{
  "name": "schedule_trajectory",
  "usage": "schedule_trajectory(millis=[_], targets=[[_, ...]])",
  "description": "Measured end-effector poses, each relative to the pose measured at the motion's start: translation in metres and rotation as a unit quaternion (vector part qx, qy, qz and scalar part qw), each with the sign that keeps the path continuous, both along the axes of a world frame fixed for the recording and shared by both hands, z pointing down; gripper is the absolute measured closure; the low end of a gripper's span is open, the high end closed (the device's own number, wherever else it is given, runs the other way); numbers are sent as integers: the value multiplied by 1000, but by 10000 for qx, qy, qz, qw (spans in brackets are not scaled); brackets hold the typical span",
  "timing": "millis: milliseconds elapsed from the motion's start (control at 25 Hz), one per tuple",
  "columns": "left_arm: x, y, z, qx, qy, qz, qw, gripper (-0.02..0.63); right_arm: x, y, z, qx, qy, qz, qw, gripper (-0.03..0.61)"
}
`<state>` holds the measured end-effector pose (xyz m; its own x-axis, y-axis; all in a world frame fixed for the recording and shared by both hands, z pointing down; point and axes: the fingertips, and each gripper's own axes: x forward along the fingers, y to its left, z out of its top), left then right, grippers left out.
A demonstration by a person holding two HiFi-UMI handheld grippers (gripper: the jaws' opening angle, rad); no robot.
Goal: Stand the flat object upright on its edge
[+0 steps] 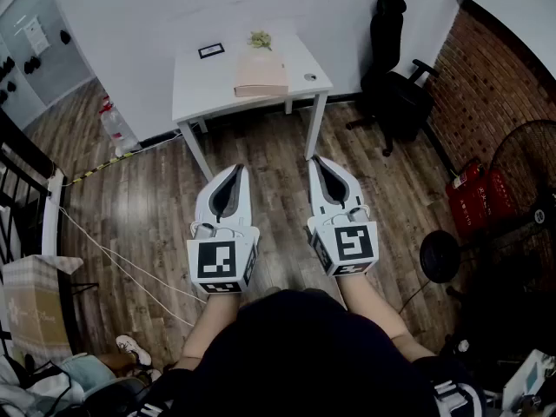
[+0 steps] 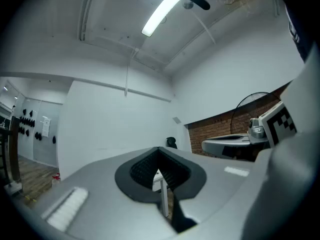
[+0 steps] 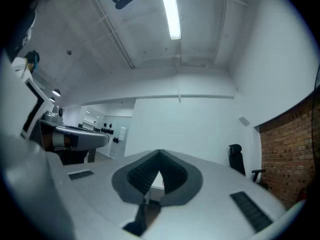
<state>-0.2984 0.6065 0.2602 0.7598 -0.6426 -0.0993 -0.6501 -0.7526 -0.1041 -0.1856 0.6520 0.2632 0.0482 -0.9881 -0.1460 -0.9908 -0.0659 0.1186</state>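
Nothing's started here, as far as I can tell. The flat object [image 1: 260, 75], a pale beige slab (book or box, can't say), lies flat on the white worktop [image 1: 195, 81], on its right half, with a small plant [image 1: 259, 39] just behind it. The left gripper [image 1: 236, 171] and right gripper [image 1: 318, 162] both hang well short of the worktop, over the wood floor [image 1: 278, 142], jaws clenched on nothing. So the whole job is left: walk up, grab it, tip it onto its edge. Nothing readable anywhere: only the square markers [image 1: 216, 260] on the gripper cubes, plus a black-framed card [image 1: 211, 50] at the worktop's back left that's too small to read.
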Motion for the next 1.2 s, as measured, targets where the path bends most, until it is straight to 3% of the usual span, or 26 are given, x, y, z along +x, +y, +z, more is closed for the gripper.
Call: schedule_trajectory(millis=[600,720,1040,1200], targets=[[-4,-33,16,-233,250,151,9993,598,11,-24,23,-267,-197,108,9994,561],[4,-51,21,-344,253,237,9988,527,19,-41,27,-288,-248,105,9992,457],[43,-125,31,-557,238,409,9973,428,53,-118,37,-324,-338,-98,9989,434],[63,-168,18,-335,320,255,9986,425,80,-165,34,-316,-421,-148,9985,432]])
